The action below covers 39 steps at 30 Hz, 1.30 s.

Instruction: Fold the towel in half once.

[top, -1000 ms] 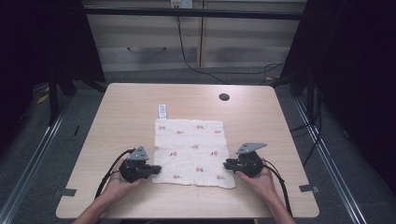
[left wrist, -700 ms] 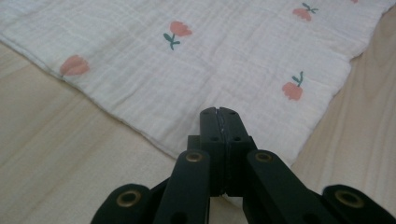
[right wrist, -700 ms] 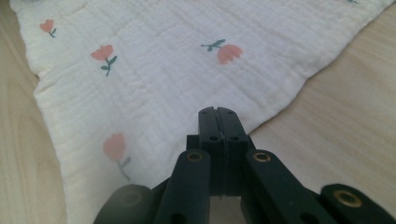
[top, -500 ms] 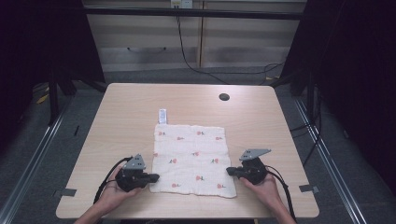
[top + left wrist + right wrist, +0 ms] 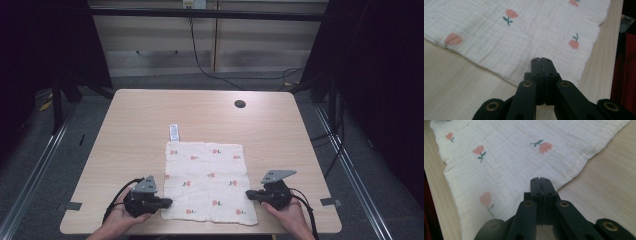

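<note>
Cloth (image 5: 207, 181) lies flat near the tabletop's (image 5: 140, 125) front edge; left claw (image 5: 167, 202) and right claw (image 5: 249, 194) pinch its near corners, jaws clamped. Uneven pulling could slip a corner or drag it off.

I see a white cloth with small red flowers (image 5: 207, 182) lying flat on the wooden table (image 5: 140, 125), its label (image 5: 174, 132) at the far edge. My left gripper (image 5: 167, 202) sits at its near-left corner, my right gripper (image 5: 248, 194) at its right edge.
</note>
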Each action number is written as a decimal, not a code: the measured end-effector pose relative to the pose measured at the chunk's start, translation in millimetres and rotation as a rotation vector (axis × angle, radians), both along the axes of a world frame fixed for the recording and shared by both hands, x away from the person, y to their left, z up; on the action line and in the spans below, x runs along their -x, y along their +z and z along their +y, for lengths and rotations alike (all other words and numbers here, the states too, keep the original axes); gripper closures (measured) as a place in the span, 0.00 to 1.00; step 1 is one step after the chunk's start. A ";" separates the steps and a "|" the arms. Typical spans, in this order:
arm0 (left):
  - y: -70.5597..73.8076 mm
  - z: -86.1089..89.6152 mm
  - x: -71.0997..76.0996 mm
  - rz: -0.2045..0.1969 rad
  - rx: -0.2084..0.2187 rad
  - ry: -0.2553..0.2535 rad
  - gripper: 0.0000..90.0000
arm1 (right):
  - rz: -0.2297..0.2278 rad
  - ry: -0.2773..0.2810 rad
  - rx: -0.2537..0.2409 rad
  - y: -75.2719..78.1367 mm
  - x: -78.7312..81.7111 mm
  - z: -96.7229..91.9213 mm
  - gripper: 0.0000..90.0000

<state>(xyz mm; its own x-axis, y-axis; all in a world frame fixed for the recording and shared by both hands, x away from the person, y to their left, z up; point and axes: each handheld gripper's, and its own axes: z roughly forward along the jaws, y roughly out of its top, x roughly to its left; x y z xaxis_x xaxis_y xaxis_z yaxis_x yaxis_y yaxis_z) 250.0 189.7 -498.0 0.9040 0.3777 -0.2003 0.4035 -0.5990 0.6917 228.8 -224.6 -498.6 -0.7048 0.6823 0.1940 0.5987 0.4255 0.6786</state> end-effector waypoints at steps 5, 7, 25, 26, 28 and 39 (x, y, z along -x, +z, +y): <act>2.7 -0.2 -4.5 0.028 0.014 0.016 0.93 | 0.013 -0.011 -0.029 1.5 -2.8 -1.8 0.95; 5.3 0.2 -6.9 0.031 0.022 0.022 0.89 | 0.003 -0.039 -0.090 6.7 -10.7 -5.9 0.93; 3.4 -17.2 -78.8 0.026 0.039 0.180 0.67 | -0.051 -0.083 -0.017 20.9 -114.2 7.0 0.73; 3.9 -17.8 -77.5 0.014 0.030 0.175 0.68 | -0.052 -0.103 0.003 16.0 -123.2 6.2 0.73; 4.4 -19.8 -74.7 -0.014 0.012 0.173 0.68 | -0.041 -0.124 -0.001 10.2 -133.2 5.5 0.73; -5.2 -14.1 -75.5 -0.037 0.030 0.157 0.70 | -0.036 -0.183 0.031 -3.7 -160.0 4.6 0.72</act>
